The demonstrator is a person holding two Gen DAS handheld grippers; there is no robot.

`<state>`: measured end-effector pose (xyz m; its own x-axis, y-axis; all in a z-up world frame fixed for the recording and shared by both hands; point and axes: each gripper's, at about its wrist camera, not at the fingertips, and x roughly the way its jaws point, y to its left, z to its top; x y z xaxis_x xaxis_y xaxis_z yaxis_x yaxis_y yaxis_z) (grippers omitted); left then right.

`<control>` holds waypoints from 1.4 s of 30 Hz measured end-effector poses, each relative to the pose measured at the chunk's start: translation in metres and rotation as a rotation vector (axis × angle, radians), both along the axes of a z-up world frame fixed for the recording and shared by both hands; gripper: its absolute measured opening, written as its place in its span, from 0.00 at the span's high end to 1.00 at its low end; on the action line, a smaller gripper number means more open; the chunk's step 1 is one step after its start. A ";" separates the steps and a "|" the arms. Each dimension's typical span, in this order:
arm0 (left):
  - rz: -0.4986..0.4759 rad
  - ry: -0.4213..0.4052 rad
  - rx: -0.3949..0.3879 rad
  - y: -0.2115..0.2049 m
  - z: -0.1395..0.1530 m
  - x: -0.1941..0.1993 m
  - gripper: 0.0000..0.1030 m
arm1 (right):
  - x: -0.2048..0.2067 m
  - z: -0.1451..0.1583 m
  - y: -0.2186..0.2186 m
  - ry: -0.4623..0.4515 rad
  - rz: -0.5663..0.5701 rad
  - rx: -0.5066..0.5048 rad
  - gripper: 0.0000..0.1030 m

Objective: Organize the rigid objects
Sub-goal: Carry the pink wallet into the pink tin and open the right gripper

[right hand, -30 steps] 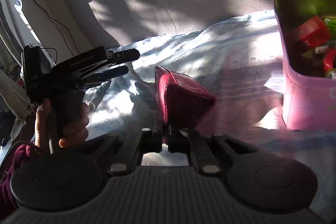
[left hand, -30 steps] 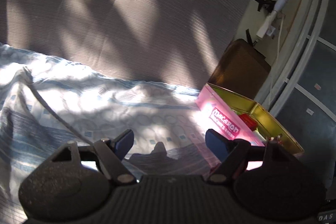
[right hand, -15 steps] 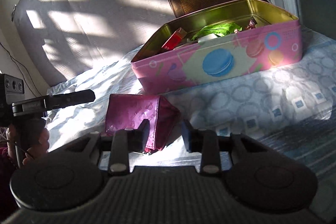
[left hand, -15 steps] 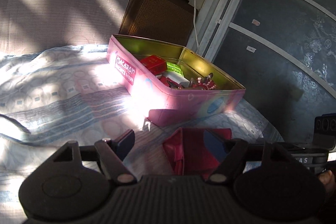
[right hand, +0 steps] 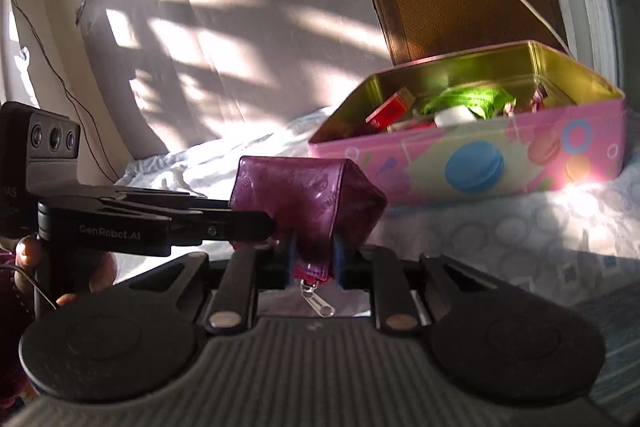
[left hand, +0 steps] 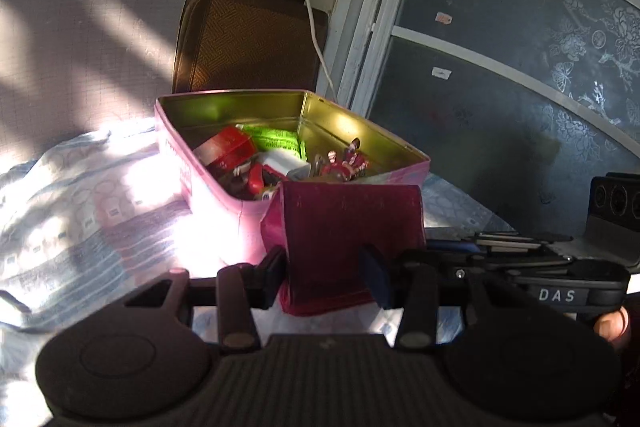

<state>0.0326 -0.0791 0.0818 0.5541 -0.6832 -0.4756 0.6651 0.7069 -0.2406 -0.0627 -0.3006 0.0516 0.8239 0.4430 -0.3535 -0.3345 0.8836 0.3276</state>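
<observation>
Both grippers hold the same magenta zip pouch just above the patterned bed sheet, right in front of the open pink tin; the left gripper has just been closing its jaws, which now press the pouch's two faces, while the right gripper has its jaws narrowed onto the pouch's lower corner, its zip pull dangling between them. The tin holds a red box, a green packet and other small items; a brown cushion leans behind it.
</observation>
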 end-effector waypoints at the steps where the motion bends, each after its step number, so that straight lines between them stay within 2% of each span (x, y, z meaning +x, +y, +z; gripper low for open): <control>1: -0.001 -0.027 0.002 -0.006 0.011 0.005 0.60 | 0.002 0.010 -0.003 -0.044 -0.011 0.002 0.80; 5: 0.006 -0.121 0.053 -0.045 0.038 0.033 0.60 | 0.027 0.032 -0.017 -0.143 -0.087 -0.067 0.80; 7: 0.013 -0.140 0.079 -0.067 0.043 0.051 0.59 | 0.046 0.034 -0.028 -0.158 -0.134 -0.088 0.79; 13: 0.041 -0.144 0.161 -0.129 0.031 0.110 0.59 | 0.110 0.026 -0.074 -0.099 -0.216 -0.087 0.79; 19: 0.102 -0.093 0.187 -0.154 0.017 0.161 0.62 | 0.166 0.017 -0.092 -0.035 -0.257 -0.119 0.79; 22: 0.161 -0.102 0.228 -0.163 0.008 0.178 0.63 | 0.186 0.013 -0.089 -0.025 -0.279 -0.176 0.79; 24: 0.225 -0.098 0.266 -0.168 0.003 0.186 0.51 | 0.194 0.009 -0.083 -0.029 -0.341 -0.261 0.79; 25: 0.263 -0.096 0.285 -0.169 0.001 0.187 0.50 | 0.198 0.007 -0.081 -0.021 -0.374 -0.294 0.72; 26: 0.296 -0.097 0.299 -0.169 0.000 0.188 0.50 | 0.198 0.005 -0.083 -0.016 -0.402 -0.294 0.64; 28: 0.332 -0.101 0.319 -0.168 -0.001 0.183 0.47 | 0.189 0.004 -0.091 -0.016 -0.430 -0.221 0.64; 29: 0.349 -0.113 0.328 -0.167 -0.001 0.179 0.42 | 0.183 0.004 -0.092 -0.018 -0.435 -0.197 0.64; 34: 0.411 -0.163 0.370 -0.163 0.003 0.154 0.33 | 0.150 0.006 -0.084 -0.030 -0.446 -0.156 0.64; 40: 0.446 -0.184 0.365 -0.147 0.011 0.113 0.18 | 0.097 0.017 -0.062 -0.111 -0.486 -0.143 0.55; 42: 0.458 -0.183 0.355 -0.140 0.015 0.100 0.08 | 0.080 0.019 -0.056 -0.130 -0.496 -0.129 0.50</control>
<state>0.1326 -0.2186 0.0966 0.8485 -0.1732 -0.5001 0.2825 0.9473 0.1513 0.0169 -0.3563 0.0710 0.9642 -0.0515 -0.2603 0.1033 0.9764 0.1894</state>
